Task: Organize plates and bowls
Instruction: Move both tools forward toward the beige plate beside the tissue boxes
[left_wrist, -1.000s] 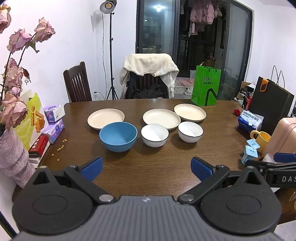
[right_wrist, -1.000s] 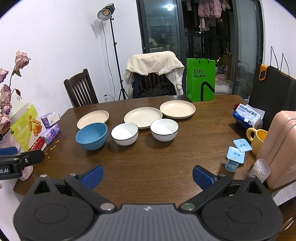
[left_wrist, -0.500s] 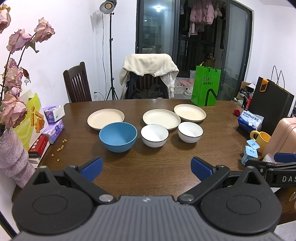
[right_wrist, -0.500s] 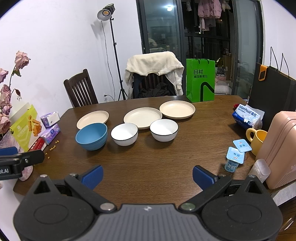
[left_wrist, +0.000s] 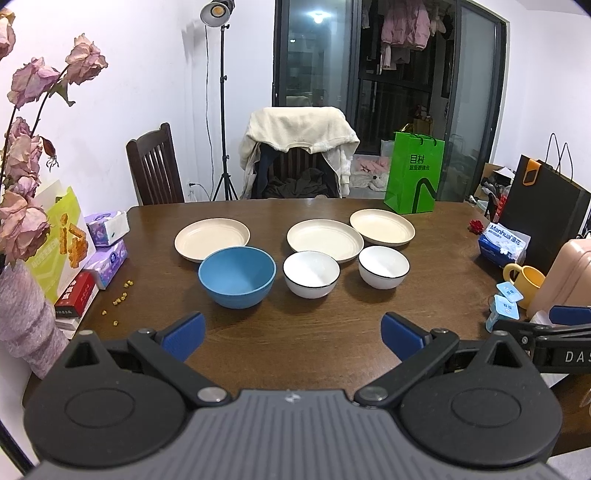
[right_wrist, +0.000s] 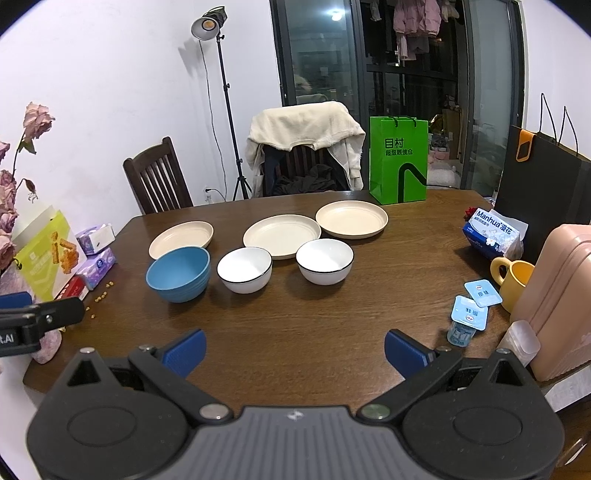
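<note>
Both sets of jaws spread, empty. Blue bowl at 11 o'clock from left gripper, nearer than right gripper.

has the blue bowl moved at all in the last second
No. In the left wrist view the round blue bowl sits at the same spot, just in front of the left cream plate and beside the black-rimmed white bowl, as before.
</note>
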